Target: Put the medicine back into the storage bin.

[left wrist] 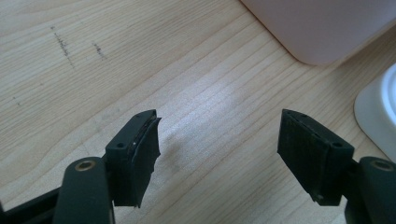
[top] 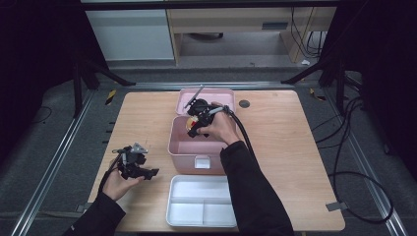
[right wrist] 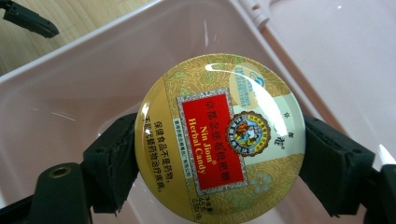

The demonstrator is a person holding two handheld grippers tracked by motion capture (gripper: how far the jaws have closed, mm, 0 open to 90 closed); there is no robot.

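A round gold candy tin (right wrist: 219, 140) with a red label sits between the two black pads of my right gripper (right wrist: 219, 161), which is shut on its rim. In the high view that gripper (top: 194, 129) holds the tin (top: 191, 124) over the inside of the open pink box (top: 180, 151), its lid (top: 221, 94) folded back behind. My left gripper (top: 150, 173) rests low over the table at the front left, jaws wide apart. In the left gripper view nothing but bare wood lies between its fingers (left wrist: 135, 156).
A white divided tray (top: 201, 201) lies at the table's front edge, just in front of the pink box. A corner of the pink box (left wrist: 322, 32) and the tray's rim (left wrist: 378, 112) show ahead of the left gripper. A black cable (top: 243, 132) trails from the right gripper.
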